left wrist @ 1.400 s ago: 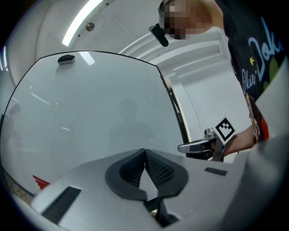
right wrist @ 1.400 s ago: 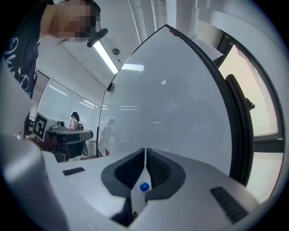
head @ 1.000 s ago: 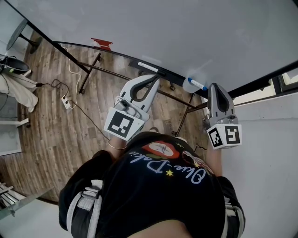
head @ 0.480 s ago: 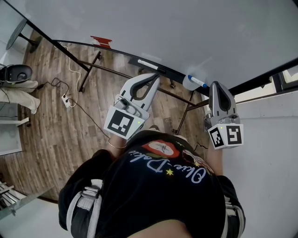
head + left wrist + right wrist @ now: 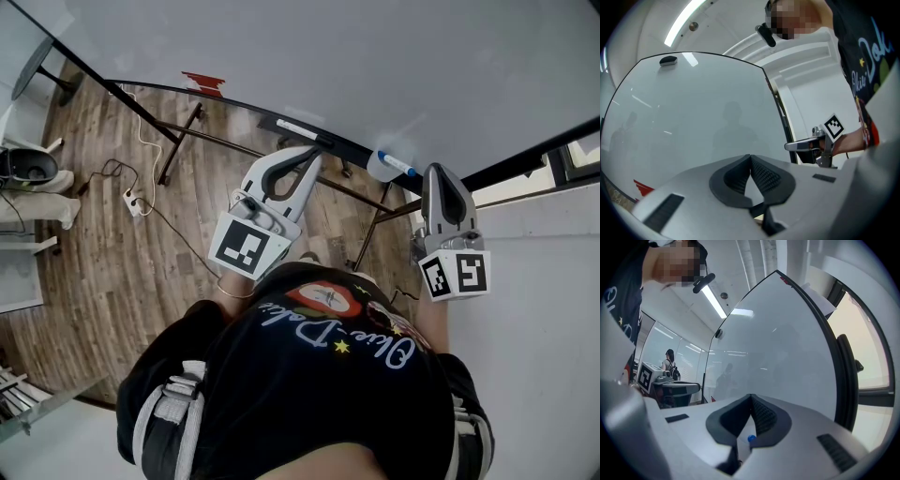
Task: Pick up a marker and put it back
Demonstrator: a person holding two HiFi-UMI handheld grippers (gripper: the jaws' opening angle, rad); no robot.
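A blue-capped marker (image 5: 398, 169) stands in a white holder (image 5: 379, 169) on the whiteboard's tray, just left of my right gripper (image 5: 436, 172). That gripper is shut with nothing between its pads; in the right gripper view (image 5: 751, 397) the marker's blue cap (image 5: 751, 438) shows through the gap below the closed tips. My left gripper (image 5: 307, 155) is also shut and holds nothing; in the left gripper view (image 5: 750, 157) it points at the whiteboard (image 5: 693, 122). A white marker-like stick (image 5: 297, 130) lies on the tray beyond it.
The whiteboard (image 5: 328, 56) fills the space ahead, its dark frame (image 5: 525, 164) running right. A red piece (image 5: 204, 85) sits at its lower edge. Stand legs (image 5: 178, 150), a power strip with cables (image 5: 137, 205) and wooden floor lie below.
Both grippers stay almost still, shut. A dark and white thing at the head view's left edge has shifted downward.
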